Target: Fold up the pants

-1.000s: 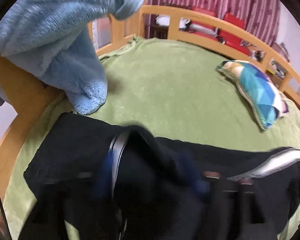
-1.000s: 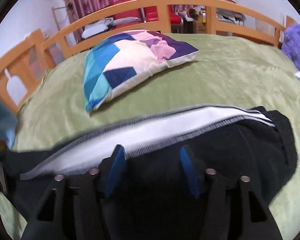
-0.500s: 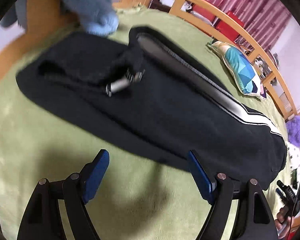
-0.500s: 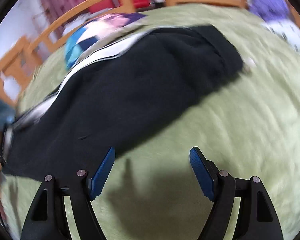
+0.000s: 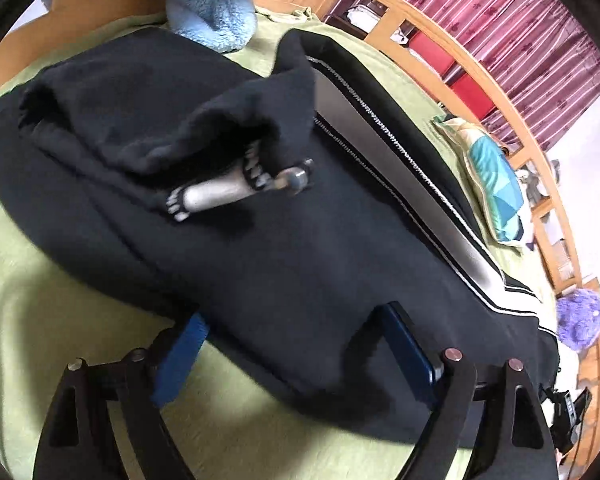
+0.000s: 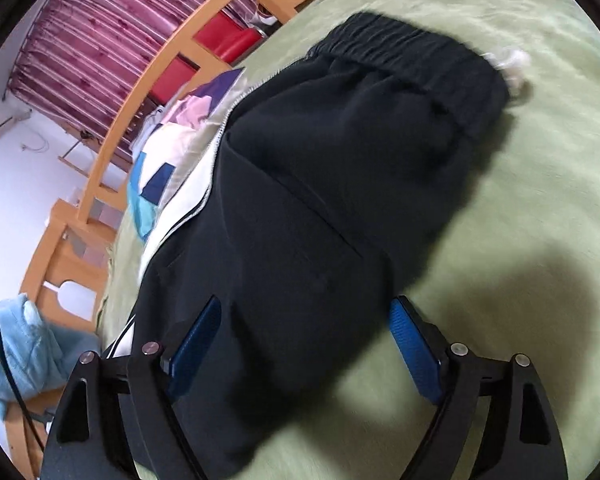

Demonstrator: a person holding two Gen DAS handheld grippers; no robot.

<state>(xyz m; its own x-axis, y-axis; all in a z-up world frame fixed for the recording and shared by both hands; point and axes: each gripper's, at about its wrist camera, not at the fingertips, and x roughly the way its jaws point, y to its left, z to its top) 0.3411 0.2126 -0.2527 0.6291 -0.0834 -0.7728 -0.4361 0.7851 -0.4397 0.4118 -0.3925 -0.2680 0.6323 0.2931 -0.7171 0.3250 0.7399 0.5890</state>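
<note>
Black pants (image 5: 300, 240) with a grey-and-white side stripe (image 5: 400, 160) lie lengthwise on the green bed cover (image 5: 40, 320). A rumpled leg end with a grey band (image 5: 216, 196) rests on top of them. My left gripper (image 5: 296, 344) hovers low over the near edge of the pants, jaws opening, fabric between its fingers but not pinched. In the right wrist view the elastic waistband (image 6: 412, 52) lies at the far end. My right gripper (image 6: 306, 344) straddles the near edge of the pants (image 6: 320, 220), jaws opening, pads clear of the cloth.
A fluffy blue blanket (image 5: 208, 0) hangs over the wooden bed rail (image 5: 420, 20) beyond the pants. A patterned pillow (image 5: 496, 184) lies past the striped side, and a purple plush toy (image 5: 580, 320) sits near the rail. A small white tuft (image 6: 512, 64) lies by the waistband.
Both grippers let go of the black fabric they held and drew back. The pants now lie flat on the bed. Both grippers have since sunk closer to the near edge with wider jaws.
</note>
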